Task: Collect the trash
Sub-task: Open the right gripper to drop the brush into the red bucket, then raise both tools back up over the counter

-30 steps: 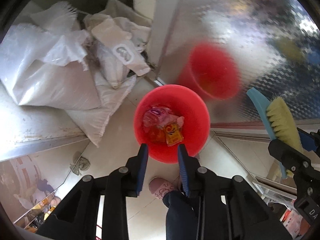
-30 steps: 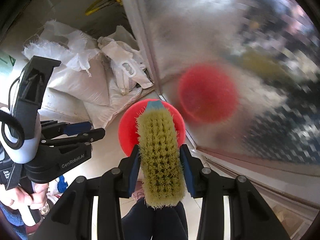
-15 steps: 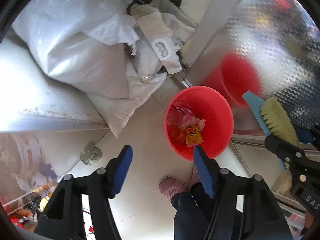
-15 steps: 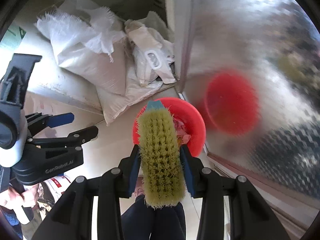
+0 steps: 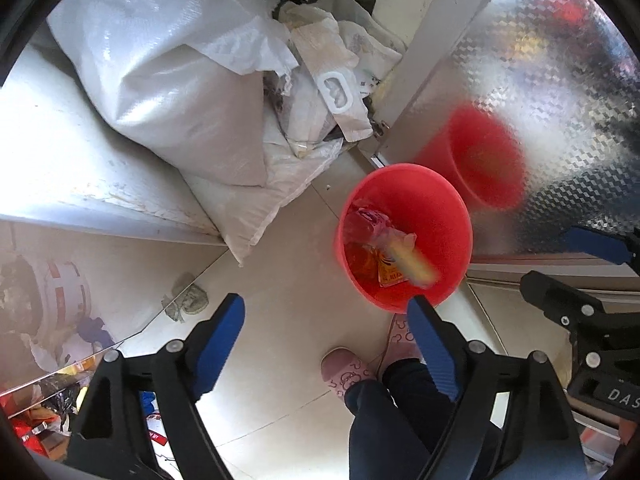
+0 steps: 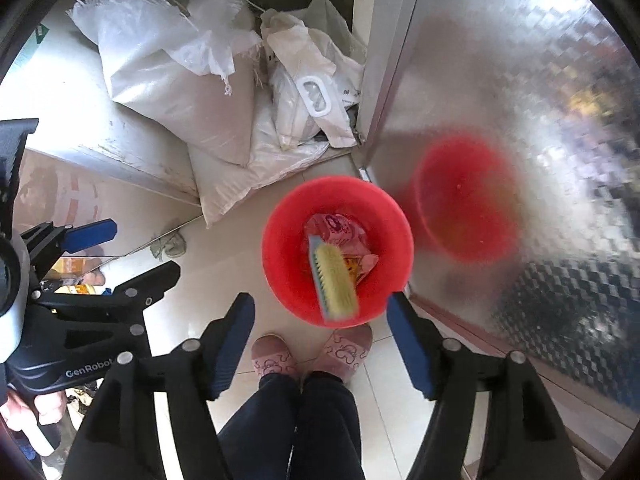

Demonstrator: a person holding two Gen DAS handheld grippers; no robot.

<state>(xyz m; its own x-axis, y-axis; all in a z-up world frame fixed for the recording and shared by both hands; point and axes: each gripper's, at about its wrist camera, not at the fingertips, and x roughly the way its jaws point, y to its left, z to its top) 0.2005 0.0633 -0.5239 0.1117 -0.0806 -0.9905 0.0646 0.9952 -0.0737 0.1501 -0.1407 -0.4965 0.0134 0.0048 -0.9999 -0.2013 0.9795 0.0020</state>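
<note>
A red bucket (image 5: pixel 440 216) (image 6: pixel 280 236) stands on the tiled floor below both grippers. Inside lie a pink wrapper (image 6: pixel 336 228) and an orange wrapper (image 5: pixel 390 276). A yellow-bristled brush with a blue back (image 6: pixel 334 284) is dropping into the bucket, a blurred streak (image 5: pixel 412 264) in the left wrist view. My right gripper (image 6: pixel 320 312) (image 5: pixel 550 258) points down over the bucket, its jaws opening with nothing between the pads. My left gripper (image 5: pixel 328 340) (image 6: pixel 144 248) hangs to the bucket's left, jaws also opening and empty.
White woven sacks (image 5: pixel 172 92) (image 6: pixel 172 92) are piled behind the bucket against a low ledge. A patterned metal panel (image 6: pixel 540 100) on the right mirrors the bucket. The person's pink slippers (image 6: pixel 272 356) and dark trouser legs stand just before the bucket. A crumpled rag (image 5: pixel 188 300) lies on the floor.
My right gripper opened and let go of the brush, which fell toward the bucket. My left gripper opened wide and shifted left of the bucket.
</note>
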